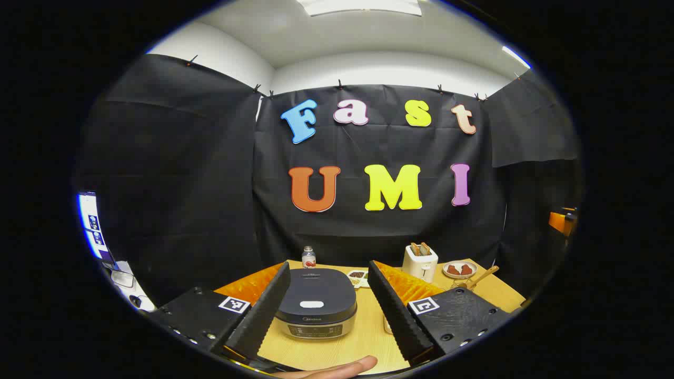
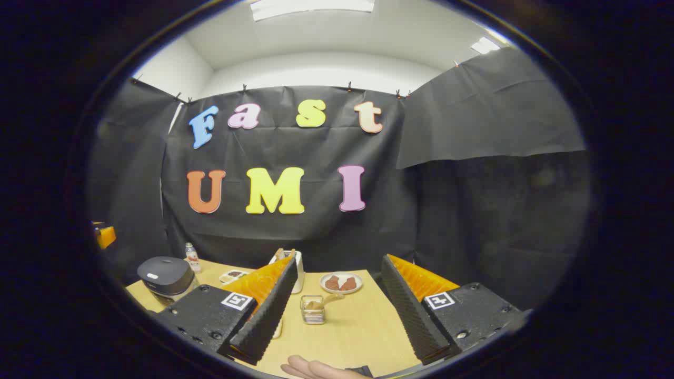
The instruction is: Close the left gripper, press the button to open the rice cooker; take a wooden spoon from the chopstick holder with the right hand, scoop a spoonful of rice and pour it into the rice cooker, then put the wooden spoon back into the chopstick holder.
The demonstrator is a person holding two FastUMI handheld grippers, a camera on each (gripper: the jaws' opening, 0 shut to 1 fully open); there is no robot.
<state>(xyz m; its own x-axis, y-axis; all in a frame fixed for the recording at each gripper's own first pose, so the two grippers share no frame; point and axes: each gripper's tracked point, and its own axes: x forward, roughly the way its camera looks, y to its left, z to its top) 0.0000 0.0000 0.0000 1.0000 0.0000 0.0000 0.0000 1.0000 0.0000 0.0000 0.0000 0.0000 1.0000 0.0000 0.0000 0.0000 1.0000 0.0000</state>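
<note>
Hovering apart-jawed — left gripper (image 1: 329, 295) before shut rice cooker (image 1: 316, 308), right gripper (image 2: 337, 300) likewise.

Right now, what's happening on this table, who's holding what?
A person holds a two-finger gripper in each hand above a wooden table, and neither grips anything yet. The left gripper is open and lined up with the rice cooker, whose lid is still down. The right gripper is open too, facing the chopstick holder where the wooden spoon leans. A toaster and a plate of food sit behind. Nothing has been started.
</note>
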